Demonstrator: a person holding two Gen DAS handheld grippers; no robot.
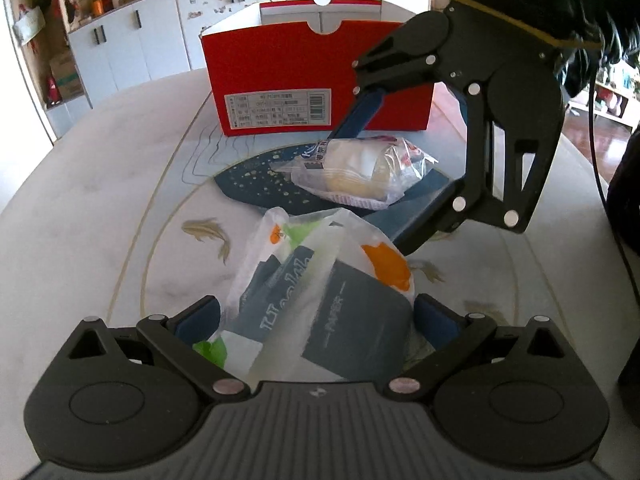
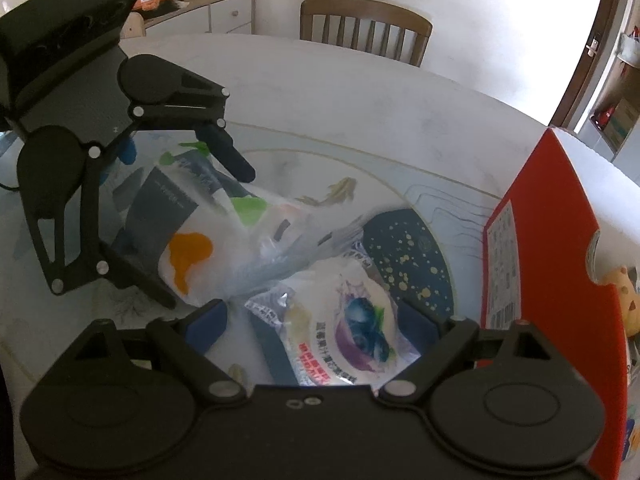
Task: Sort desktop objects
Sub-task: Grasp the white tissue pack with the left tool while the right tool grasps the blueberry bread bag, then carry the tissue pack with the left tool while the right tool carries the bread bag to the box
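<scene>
A tissue pack [image 1: 320,304] in white, grey, orange and green wrap lies between my left gripper's [image 1: 316,320] wide-open jaws; the blue pads [image 1: 198,320] stand clear on either side. It also shows in the right wrist view [image 2: 192,236], with my left gripper [image 2: 184,160] over it. A clear-wrapped snack packet [image 1: 360,168] lies on the table between my right gripper's [image 1: 400,176] open jaws. In the right wrist view the packet [image 2: 344,328] sits between the open fingers of the right gripper [image 2: 312,320]. A red shoebox [image 1: 316,80] stands open behind.
The round marble table [image 1: 100,208] has a dark blue speckled inlay [image 2: 408,256] and fish drawings. The shoebox's side [image 2: 540,248] rises at the right, with a toy inside. A wooden chair [image 2: 364,28] stands at the far edge. White cabinets [image 1: 132,40] are beyond.
</scene>
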